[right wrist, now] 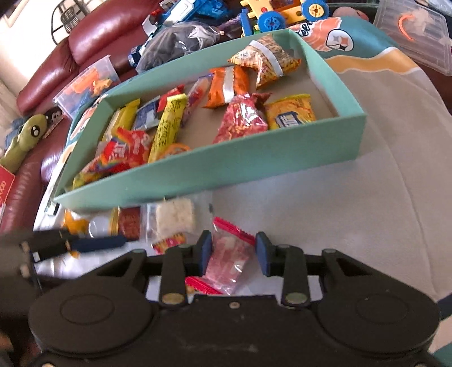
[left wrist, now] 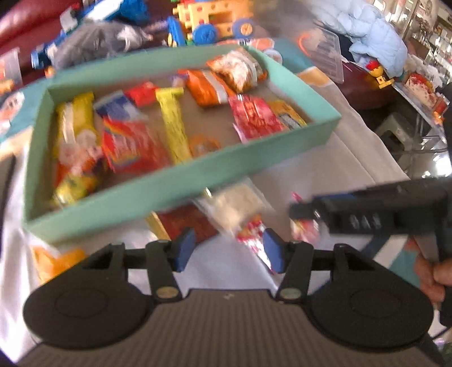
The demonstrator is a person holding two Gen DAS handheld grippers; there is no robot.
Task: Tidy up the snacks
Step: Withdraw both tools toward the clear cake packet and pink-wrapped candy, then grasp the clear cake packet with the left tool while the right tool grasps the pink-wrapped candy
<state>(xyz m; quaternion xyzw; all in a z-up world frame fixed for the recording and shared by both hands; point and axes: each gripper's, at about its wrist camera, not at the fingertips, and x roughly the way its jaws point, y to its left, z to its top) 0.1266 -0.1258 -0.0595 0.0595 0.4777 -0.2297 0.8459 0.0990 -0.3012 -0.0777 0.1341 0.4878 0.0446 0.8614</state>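
A teal cardboard box [left wrist: 180,186] [right wrist: 214,166] holds several snack packets. In front of it on the white cloth lie a red-and-gold packet [left wrist: 189,223] [right wrist: 128,223] and a clear cracker packet [left wrist: 234,203] [right wrist: 173,217] with a red-and-white printed end. My left gripper [left wrist: 229,249] [right wrist: 84,244] hangs over these two, jaws half closed. The printed end lies against the right pad, and blur hides whether the pads press on it. My right gripper [right wrist: 234,251] [left wrist: 305,211] is shut on a pink-and-red candy packet [right wrist: 228,254] [left wrist: 303,227] just above the cloth.
Behind the box stand toy vehicles [left wrist: 214,19] [right wrist: 282,14], a dark bag [right wrist: 180,42] and clear plastic tubs [right wrist: 418,31]. A red leather sofa [right wrist: 93,39] runs along the left. A hand [left wrist: 432,276] holds the right gripper's handle. Bare cloth lies right of the box.
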